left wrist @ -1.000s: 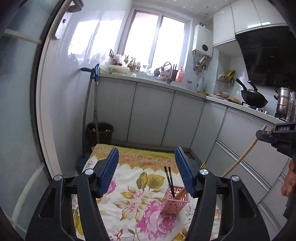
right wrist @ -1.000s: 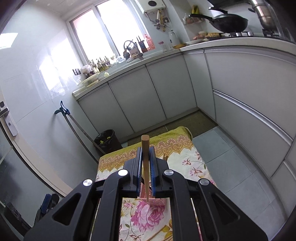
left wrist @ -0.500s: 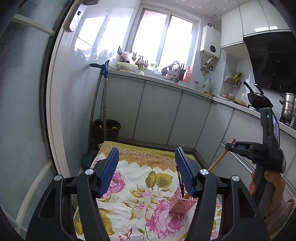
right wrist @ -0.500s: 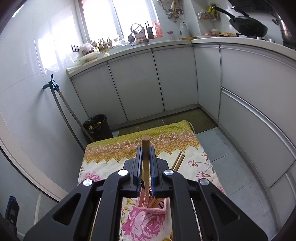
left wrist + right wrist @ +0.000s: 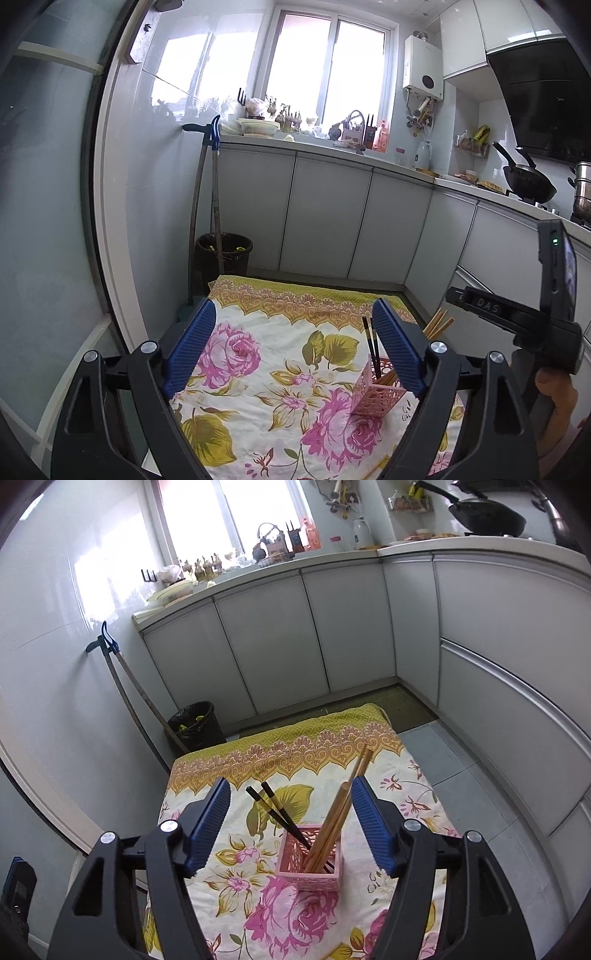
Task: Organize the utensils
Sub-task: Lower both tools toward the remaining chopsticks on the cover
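The pink basket [image 5: 309,858] stands on my flowered table [image 5: 258,775], holding wooden chopsticks [image 5: 334,821] and black chopsticks [image 5: 279,814]. My right gripper [image 5: 290,823] hovers above it, jaws wide apart, empty; my left gripper [image 5: 295,345] likewise.

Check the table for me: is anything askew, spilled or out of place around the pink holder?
Nothing is spilled or damaged. The pink holder stands upright on the floral cloth, with the black chopsticks leaning left and the wooden chopsticks leaning right inside it. Both claws are open and empty.
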Available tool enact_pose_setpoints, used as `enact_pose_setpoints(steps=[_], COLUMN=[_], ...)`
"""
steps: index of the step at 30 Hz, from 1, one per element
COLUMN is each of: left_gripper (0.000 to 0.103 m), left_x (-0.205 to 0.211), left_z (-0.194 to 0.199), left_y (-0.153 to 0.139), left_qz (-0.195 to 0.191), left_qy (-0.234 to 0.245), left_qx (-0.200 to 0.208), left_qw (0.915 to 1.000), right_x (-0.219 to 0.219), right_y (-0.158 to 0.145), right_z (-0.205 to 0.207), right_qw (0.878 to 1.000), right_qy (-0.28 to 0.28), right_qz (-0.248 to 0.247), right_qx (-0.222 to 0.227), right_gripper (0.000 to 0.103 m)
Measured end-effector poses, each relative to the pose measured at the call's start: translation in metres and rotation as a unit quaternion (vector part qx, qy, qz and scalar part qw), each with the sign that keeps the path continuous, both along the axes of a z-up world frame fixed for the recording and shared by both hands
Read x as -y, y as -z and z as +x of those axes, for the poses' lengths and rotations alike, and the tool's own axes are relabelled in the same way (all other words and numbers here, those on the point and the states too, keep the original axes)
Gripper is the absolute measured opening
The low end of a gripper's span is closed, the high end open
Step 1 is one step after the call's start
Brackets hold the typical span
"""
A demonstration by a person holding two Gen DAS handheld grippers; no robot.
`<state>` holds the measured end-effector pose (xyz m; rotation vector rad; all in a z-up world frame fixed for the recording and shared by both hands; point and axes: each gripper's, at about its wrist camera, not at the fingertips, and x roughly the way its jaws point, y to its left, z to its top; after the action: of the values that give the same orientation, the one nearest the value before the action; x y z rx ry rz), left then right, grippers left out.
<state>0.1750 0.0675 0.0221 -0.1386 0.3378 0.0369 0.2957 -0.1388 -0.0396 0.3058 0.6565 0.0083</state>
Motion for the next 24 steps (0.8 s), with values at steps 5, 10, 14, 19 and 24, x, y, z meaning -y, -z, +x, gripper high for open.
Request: enact_pose_setpoints(steps=[5,10,14,19,24], left_gripper=[0.093,0.096,0.096,0.096,0.096], left_x=[0.011,0.034,0.063,0.108,0.144], left_z=[0.005,0.015,0.029,0.044,0.054], left_y=[0.012,0.036,0.065,0.121,0.161], left_qz=[0.014,0.048,0.099,0.152,0.188], left_qy=[0.02,0.061,0.111,0.205,0.267], left_qx=[-0.029,-0.082,-0.146,-0.251,-0.312], left_qw=[0.9993,0.9936,0.978,0.9338,0.8922], right_x=[0.033,0.072,0.103,0.121,0.129], right_y=[0.005,0.032,0.07,0.104,0.121], right_z=[-0.049,-0.104,-0.143,-0.163,-0.167], right_qw=[0.998,0.993,0.984,0.976,0.973], right_qy=[0.057,0.119,0.151,0.149,0.14], right_qz=[0.012,0.005,0.026,0.021,0.033], right_qx=[-0.003,-0.029,-0.089,-0.155,-0.179], right_gripper=[0.088,0.095,0.095,0.095,0.095])
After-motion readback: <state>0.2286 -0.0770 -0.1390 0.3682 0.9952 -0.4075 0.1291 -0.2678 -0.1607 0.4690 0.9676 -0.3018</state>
